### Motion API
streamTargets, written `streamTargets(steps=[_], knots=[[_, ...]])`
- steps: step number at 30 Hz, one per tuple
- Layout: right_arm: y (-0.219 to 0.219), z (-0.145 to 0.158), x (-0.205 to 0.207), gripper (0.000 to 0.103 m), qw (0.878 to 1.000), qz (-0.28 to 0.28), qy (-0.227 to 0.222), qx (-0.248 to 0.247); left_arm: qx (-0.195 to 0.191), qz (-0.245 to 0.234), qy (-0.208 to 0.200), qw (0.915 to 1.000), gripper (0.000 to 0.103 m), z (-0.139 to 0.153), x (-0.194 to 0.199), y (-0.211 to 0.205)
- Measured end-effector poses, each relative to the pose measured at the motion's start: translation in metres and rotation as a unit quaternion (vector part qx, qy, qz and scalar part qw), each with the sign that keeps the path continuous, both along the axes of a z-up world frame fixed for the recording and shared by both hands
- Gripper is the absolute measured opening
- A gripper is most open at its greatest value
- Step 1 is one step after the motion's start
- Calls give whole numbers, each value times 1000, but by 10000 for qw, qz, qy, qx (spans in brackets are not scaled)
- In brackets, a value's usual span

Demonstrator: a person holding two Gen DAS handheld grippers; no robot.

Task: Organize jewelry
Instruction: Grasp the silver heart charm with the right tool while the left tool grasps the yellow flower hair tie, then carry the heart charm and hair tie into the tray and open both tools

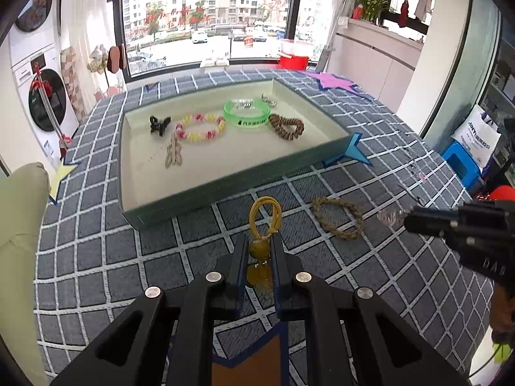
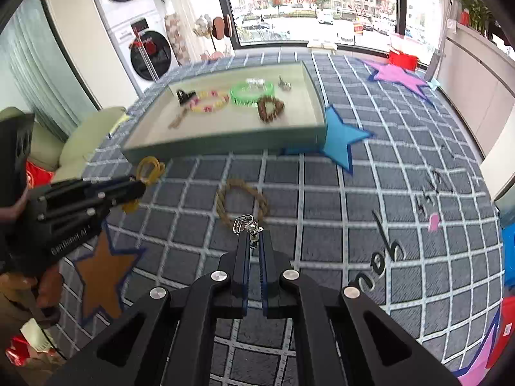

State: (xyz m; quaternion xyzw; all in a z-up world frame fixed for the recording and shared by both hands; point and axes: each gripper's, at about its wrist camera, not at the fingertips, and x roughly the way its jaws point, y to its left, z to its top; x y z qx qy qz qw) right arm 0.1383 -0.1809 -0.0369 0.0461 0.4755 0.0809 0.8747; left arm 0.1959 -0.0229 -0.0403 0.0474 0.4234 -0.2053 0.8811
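Left wrist view shows the yellow cord charm (image 1: 264,225) clenched between the left gripper (image 1: 259,251) jaws, lifted above the checked cloth (image 1: 96,257). The right gripper (image 2: 254,244) grips a small silver pendant (image 2: 246,224). I judge both are picked; next, carry them forward to the tray (image 1: 206,189) ahead, leaving the braided rope ring (image 1: 338,217) on the cloth between the two grippers.

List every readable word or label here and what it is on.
"GenRobot.AI": side of the left gripper.
"you": checked tablecloth, upside down from the right wrist.
Unreadable: print on the green bangle, white bag, red window characters.
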Motion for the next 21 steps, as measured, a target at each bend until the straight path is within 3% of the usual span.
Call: streamTargets(steps=[11, 21], knots=[[5, 47, 47, 6, 9989, 85, -402, 205, -263, 231, -291, 9990, 27, 33, 31, 19], [7, 47, 113, 6, 9989, 68, -357, 309, -389, 479, -56, 9981, 27, 33, 96, 27]])
